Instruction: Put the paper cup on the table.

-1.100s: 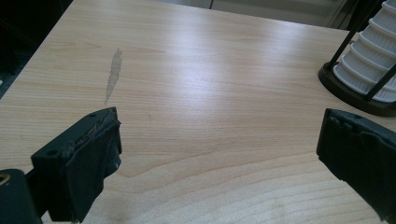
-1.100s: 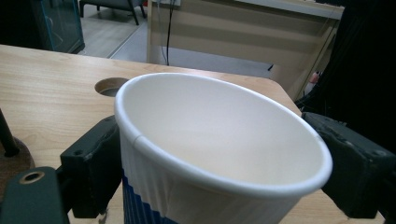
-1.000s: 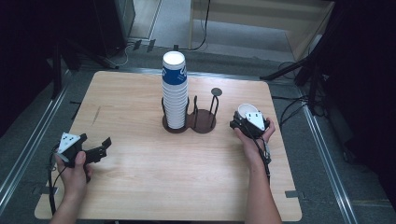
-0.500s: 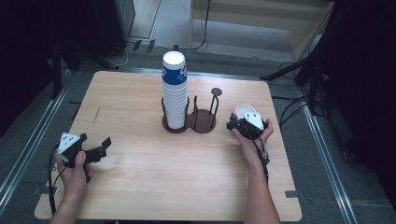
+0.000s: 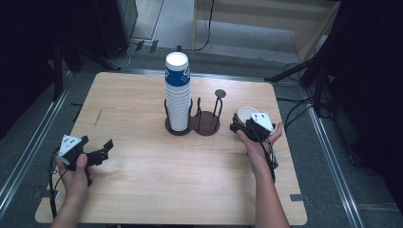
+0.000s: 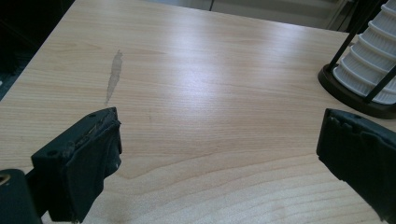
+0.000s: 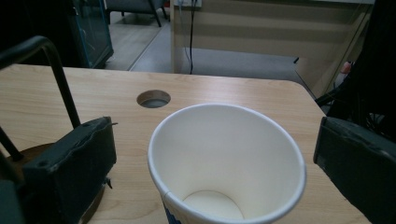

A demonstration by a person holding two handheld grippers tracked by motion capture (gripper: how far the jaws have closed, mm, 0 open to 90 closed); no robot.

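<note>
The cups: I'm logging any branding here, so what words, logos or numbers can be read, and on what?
Top cup of the stack: a white mark on its blue band, too small and blurred to read.
Single cup between the open jaws of the right gripper: a strip of blue print at its lower edge, cut off and unreadable.
Table and holder: no text.
</note>
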